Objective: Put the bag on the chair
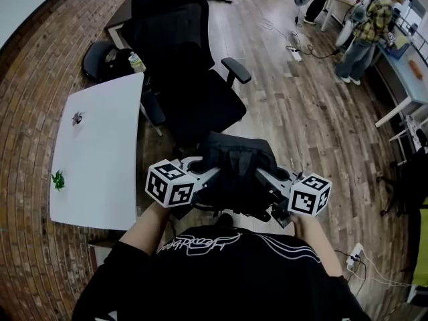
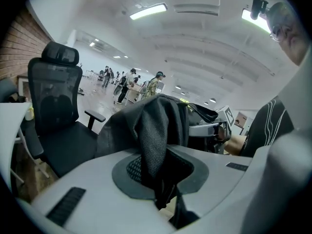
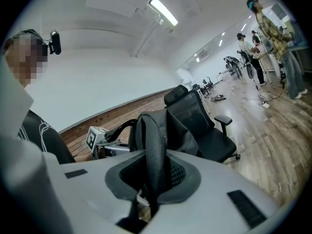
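Note:
I hold a black bag (image 1: 235, 171) in the air just in front of the person's chest, one gripper on each side. My left gripper (image 1: 202, 178) is shut on a fold of the bag's mesh fabric (image 2: 155, 140). My right gripper (image 1: 269, 183) is shut on a black strap (image 3: 154, 152) of the bag. Just beyond the bag stands a black office chair (image 1: 194, 99) with a tall backrest and armrests, its seat (image 1: 200, 109) bare. In the left gripper view the chair (image 2: 53, 116) is to the left, and in the right gripper view the chair (image 3: 202, 128) is behind the bag.
A white table (image 1: 100, 166) stands to the left with a small green thing (image 1: 58, 180) and a small dark thing (image 1: 77, 118) on it. A bottle (image 1: 136, 61) and dark items sit behind it. People (image 1: 366, 29) stand at desks far right, and cables (image 1: 294, 51) lie on the wooden floor.

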